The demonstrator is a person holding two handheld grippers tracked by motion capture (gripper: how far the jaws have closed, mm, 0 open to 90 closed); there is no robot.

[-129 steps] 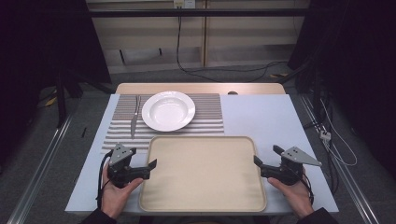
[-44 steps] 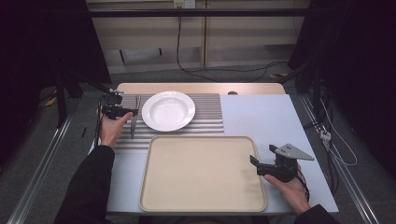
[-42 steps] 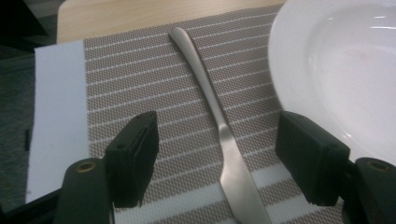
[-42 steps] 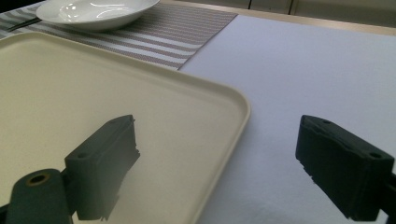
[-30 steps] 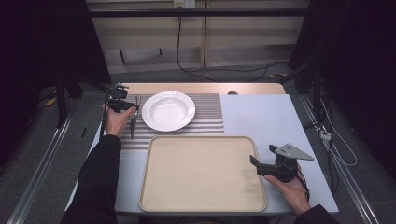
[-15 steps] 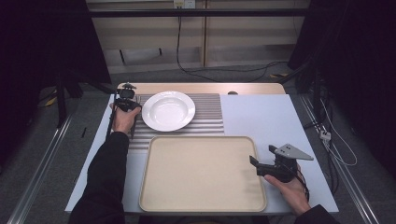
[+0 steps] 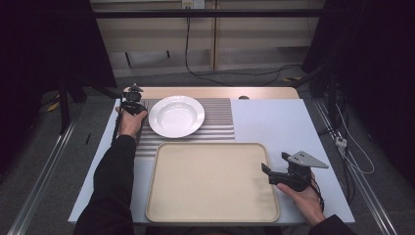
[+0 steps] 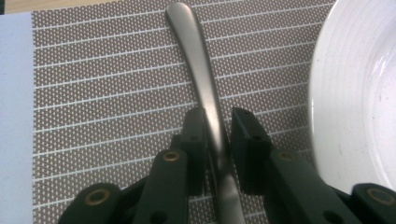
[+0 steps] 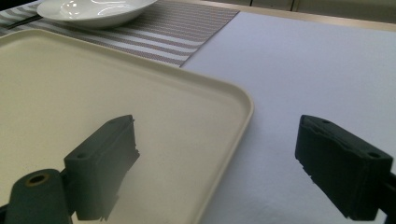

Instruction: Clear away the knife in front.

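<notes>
Over striped placemat (image 8: 102, 93), left tongs (image 8: 217, 135) astride utensil handle (image 8: 201, 70).

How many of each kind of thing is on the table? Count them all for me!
Plate: 1
Metal utensil handle: 1
Striped placemat: 1
Tray: 1
Grippers, left and right: 2
Total: 6

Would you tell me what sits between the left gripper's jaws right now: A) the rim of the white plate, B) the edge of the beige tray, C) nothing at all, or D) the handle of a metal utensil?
D: in the left gripper view, the left gripper has its jaws on either side of the metal utensil's handle, which lies on the striped placemat beside the white plate.
</notes>
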